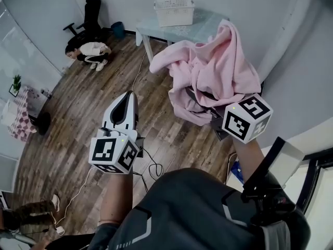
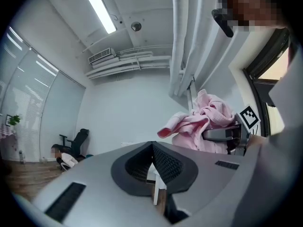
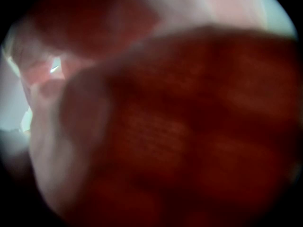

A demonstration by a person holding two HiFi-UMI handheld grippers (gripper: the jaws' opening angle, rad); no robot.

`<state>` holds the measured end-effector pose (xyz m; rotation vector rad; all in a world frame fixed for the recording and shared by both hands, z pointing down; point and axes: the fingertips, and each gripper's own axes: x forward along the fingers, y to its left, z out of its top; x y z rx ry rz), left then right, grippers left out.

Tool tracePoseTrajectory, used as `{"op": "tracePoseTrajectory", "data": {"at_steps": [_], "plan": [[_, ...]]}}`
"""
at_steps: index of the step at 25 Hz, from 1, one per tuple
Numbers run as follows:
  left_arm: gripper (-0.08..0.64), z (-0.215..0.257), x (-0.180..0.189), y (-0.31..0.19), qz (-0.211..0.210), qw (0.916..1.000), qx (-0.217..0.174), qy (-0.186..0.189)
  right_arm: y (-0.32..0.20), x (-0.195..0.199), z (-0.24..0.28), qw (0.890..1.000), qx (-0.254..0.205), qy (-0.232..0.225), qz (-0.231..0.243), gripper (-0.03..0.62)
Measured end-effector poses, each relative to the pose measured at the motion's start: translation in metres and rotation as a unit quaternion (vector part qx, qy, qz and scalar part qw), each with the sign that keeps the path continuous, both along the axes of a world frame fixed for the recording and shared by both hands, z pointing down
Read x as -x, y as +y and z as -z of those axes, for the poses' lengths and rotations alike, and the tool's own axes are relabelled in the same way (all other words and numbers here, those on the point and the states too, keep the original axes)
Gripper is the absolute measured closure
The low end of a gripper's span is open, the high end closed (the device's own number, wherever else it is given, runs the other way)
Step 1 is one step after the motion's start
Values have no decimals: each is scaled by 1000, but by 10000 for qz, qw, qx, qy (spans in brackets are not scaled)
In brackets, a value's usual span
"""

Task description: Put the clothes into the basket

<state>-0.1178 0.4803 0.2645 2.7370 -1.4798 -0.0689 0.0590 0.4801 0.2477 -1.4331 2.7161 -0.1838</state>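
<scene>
Closest in, at 6 of head view: wearer's own grey-shirted torso (image 1: 192, 212). Just above, toward 7: left gripper (image 1: 129, 97), clenched on nothing, tips together, aimed at 12. Prob. kept free & clear of the load, spare for catching a trailing hem. Off at 3 from it: right gripper (image 1: 200, 99), grasping pink clothes (image 1: 213, 66), jaws prob. spread wide round a thick wad. Own view smothered in red-pink cloth, so nothing else readable there. Bundle carried high, well off the wood floor (image 1: 78, 119), apparently to avoid dragging. Up at 12: white basket (image 1: 174, 10) on pale surface (image 1: 208, 26), contents unclear from here. Clothes not yet in, well apart from it. Looks like mid-carry. Remaining, by this reading: approach, lift over rim, release. At 10–11: crouching person (image 1: 92, 53) beside black office chair (image 1: 89, 14), away from the likely path.
</scene>
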Motion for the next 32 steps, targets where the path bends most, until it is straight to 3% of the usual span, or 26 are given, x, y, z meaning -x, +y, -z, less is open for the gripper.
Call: {"op": "tracePoseTrajectory", "data": {"at_steps": [6, 12, 24, 32], "plan": [[551, -10, -16, -6, -22, 10000, -13, 2, -5, -15, -8, 10000, 6, -82, 33, 190], [551, -9, 46, -6, -52, 9999, -77, 41, -2, 44, -3, 10000, 40, 31, -65, 190], [551, -28, 92, -28, -101, 9997, 38, 228, -20, 84, -18, 9994, 244, 180, -167, 189], [551, -23, 95, -131, 130, 9999, 108, 0, -140, 93, -13, 9995, 251, 11, 177, 189]]}}
